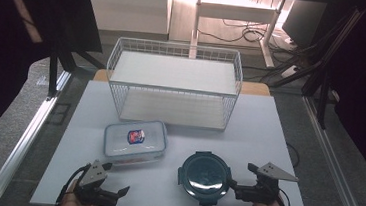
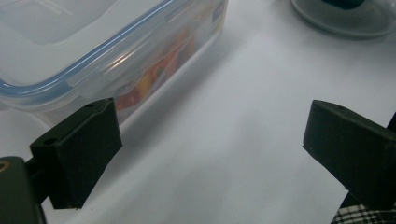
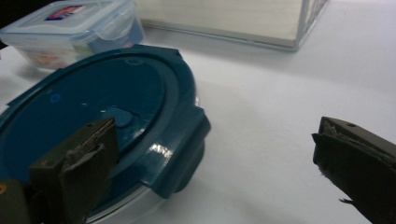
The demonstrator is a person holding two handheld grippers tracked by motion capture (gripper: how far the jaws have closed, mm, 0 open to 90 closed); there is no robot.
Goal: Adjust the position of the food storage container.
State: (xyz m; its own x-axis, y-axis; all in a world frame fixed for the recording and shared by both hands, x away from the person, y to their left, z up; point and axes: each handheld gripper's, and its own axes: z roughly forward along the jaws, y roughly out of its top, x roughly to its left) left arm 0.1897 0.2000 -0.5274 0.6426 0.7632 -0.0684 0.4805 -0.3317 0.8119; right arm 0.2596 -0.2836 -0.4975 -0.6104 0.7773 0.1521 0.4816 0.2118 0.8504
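A clear rectangular box [image 1: 135, 139] with a blue-rimmed lid and a sticker lies left of centre on the white table [image 1: 268, 135]. A round container with a dark teal clip lid [image 1: 204, 177] sits to its right. My left gripper [image 1: 115, 178] is open near the front edge, just in front of the box's near corner [image 2: 93, 46]; only bare table lies between its jaws [image 2: 212, 154]. My right gripper [image 1: 242, 176] is open at the round container's right side. One fingertip [image 3: 74, 168] hangs over the lid [image 3: 93, 107], and a lid clip [image 3: 182, 149] sits between the jaws, untouched.
A white wire basket [image 1: 173, 82] with two shelves stands at the back of the table, behind both containers [image 3: 233, 18]. Bare table surface stretches to the right of the round container. Metal rails run along both sides of the table.
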